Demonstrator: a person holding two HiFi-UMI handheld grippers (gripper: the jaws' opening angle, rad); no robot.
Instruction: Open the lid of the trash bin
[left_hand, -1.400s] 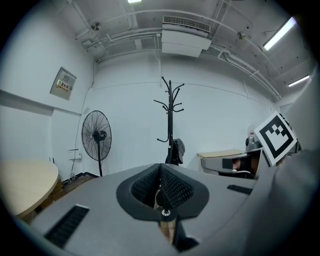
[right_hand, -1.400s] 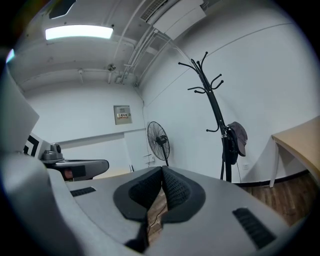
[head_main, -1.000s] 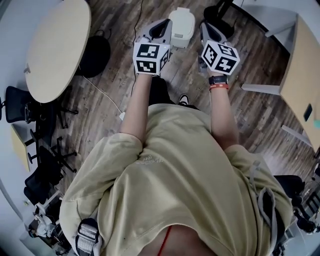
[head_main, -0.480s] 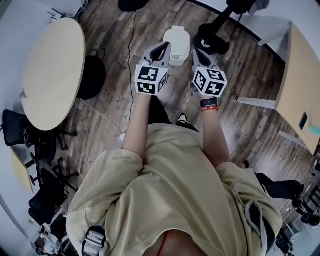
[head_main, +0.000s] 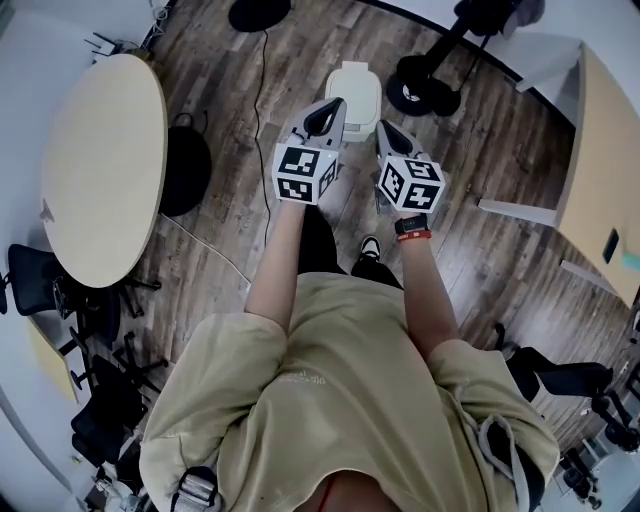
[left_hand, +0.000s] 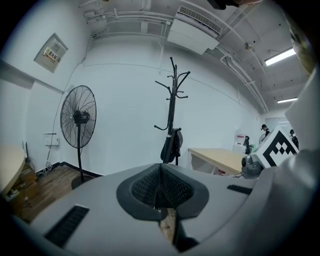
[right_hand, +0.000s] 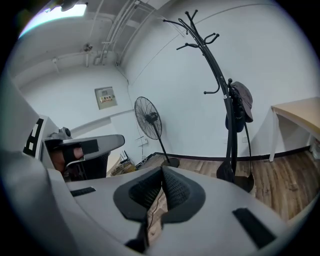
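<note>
Left hand-held gripper (head_main: 333, 103) and right hand-held gripper (head_main: 384, 127) both pinched closed, empty, near trash bin lid (head_main: 356, 82), lid down. Best: lower, part jaws, hook lid edge.

The left tongs (head_main: 333, 103) and right tongs (head_main: 384, 127) have drawn closer together.

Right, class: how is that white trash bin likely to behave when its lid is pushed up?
The trash bin looks like white moulded plastic, so probably stiff and light. Standing free on the plank floor, it may slide or tip unless steadied.
</note>
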